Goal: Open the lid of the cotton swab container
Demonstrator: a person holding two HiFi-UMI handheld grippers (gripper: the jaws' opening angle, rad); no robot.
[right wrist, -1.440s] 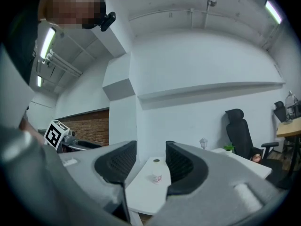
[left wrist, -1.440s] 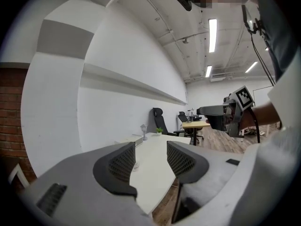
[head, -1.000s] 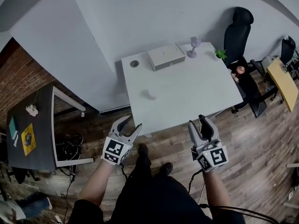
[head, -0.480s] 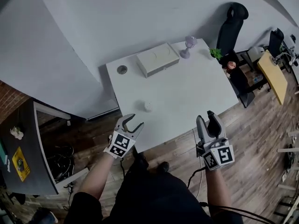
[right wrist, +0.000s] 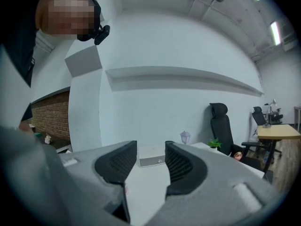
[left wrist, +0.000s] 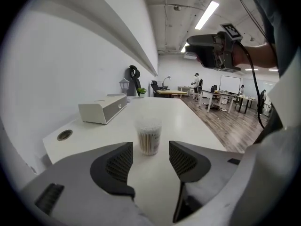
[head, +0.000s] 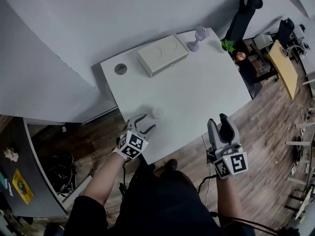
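1. The cotton swab container [left wrist: 148, 136] was a small, clear plastic cylinder packed with upright sticks, their white fluffy tips crowded under its top. It stood upright on the table [head: 197, 92], near the front left corner.
2. The table was a smooth, matte white slab with a round metal-rimmed hole [head: 120, 69] near its back left corner.
3. The left gripper [head: 146, 123] sat just short of the container, with its jaws spread wide and nothing held. In the left gripper view the container showed in the gap, beyond the tips and clear of both dark, ribbed pads [left wrist: 123, 163].
4. The right gripper [head: 218, 123] hung off the table's front edge, above the wooden plank floor [head: 275, 132]. Its jaws stood partly apart and empty, and their pads had the same dark, grid-like texture.
5. A flat, rectangular beige box [head: 162, 54] with rounded edges lay at the back of the table, well apart from the container.
6. A pale, goblet-shaped lamp [head: 199, 37] and a small green plant [head: 227, 45] stood by the far right corner.
7. A black high-backed office chair [head: 243, 11] stood past that corner, near the plain white wall.
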